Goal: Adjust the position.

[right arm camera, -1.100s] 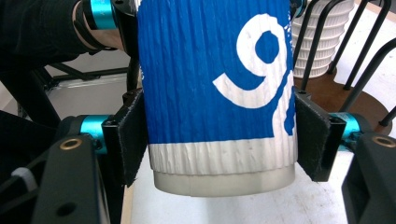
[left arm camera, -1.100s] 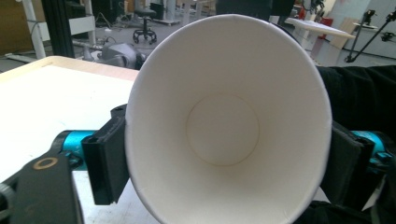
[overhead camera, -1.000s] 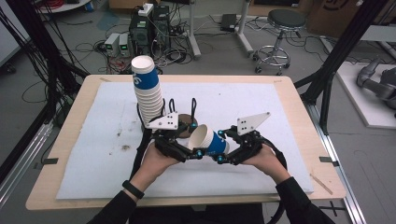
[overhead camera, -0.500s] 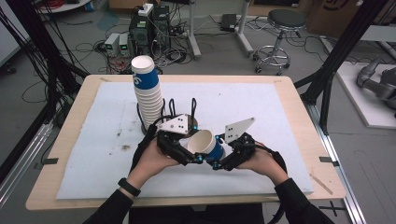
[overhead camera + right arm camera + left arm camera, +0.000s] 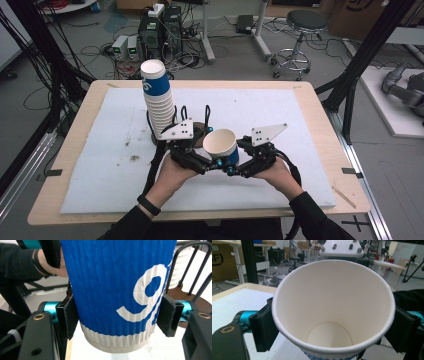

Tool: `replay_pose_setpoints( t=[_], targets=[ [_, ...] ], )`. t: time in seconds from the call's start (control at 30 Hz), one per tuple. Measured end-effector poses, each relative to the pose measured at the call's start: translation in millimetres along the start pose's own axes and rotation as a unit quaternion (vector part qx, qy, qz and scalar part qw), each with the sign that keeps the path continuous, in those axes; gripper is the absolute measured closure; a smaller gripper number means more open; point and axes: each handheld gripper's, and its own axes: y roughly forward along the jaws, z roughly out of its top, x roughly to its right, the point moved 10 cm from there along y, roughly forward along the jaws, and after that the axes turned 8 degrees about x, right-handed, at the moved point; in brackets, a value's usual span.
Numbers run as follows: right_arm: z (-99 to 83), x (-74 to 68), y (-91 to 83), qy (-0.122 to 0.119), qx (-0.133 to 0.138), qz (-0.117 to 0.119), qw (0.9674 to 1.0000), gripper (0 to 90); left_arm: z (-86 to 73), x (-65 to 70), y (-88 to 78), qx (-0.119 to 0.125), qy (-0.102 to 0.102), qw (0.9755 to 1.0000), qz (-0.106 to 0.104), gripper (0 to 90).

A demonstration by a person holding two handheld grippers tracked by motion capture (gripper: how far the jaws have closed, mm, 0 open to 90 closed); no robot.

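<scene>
Cup: a blue ribbed paper cup (image 5: 221,146), mouth up, held above the surface (image 5: 300,150) in the centre of the high view, between both hands.
Right gripper: right gripper (image 5: 120,317) clamped on the cup's lower wall, one pad on each side.
Left gripper: left gripper (image 5: 212,162) at the cup's left side; its jaws have just been opening and now seem to stand apart, clear of the cup.
Stack: a tall stack of matching cups (image 5: 157,100) in a wire holder, upper left of centre.
Done: one cup is in hand, passed to the right gripper.
Left: judging by the scene, setting the cup down or adding it to the stack.
</scene>
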Motion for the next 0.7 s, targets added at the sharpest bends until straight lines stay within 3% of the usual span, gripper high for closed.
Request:
replay_pose_setpoints(
  t=[0.1, 0.33, 0.5, 0.7],
  targets=[
    [2.2, -1.8, 1.4, 0.006, 0.014, 0.008, 0.9999, 30.0, 6.6, 1.8, 0.6, 0.029, -0.017, 0.9993, -0.017, 17.5],
    [3.5, -2.7, 2.3, 0.017, 0.040, 0.015, 0.9990, 30.1, 9.3, 1.2, 3.1, 0.035, -0.021, 0.9989, -0.022, 20.7],
    [1.7, -1.6, 2.1, 0.016, 0.043, 0.011, 0.9989, 30.0, 8.9, 0.5, 6.1, 0.014, -0.012, 0.9995, -0.024, 22.4],
    [-0.2, -0.9, 4.3, 0.006, 0.032, -0.006, 0.9994, 27.1, 6.5, 1.9, 8.1, -0.030, 0.028, 0.9989, -0.023, 23.8]
  ],
)
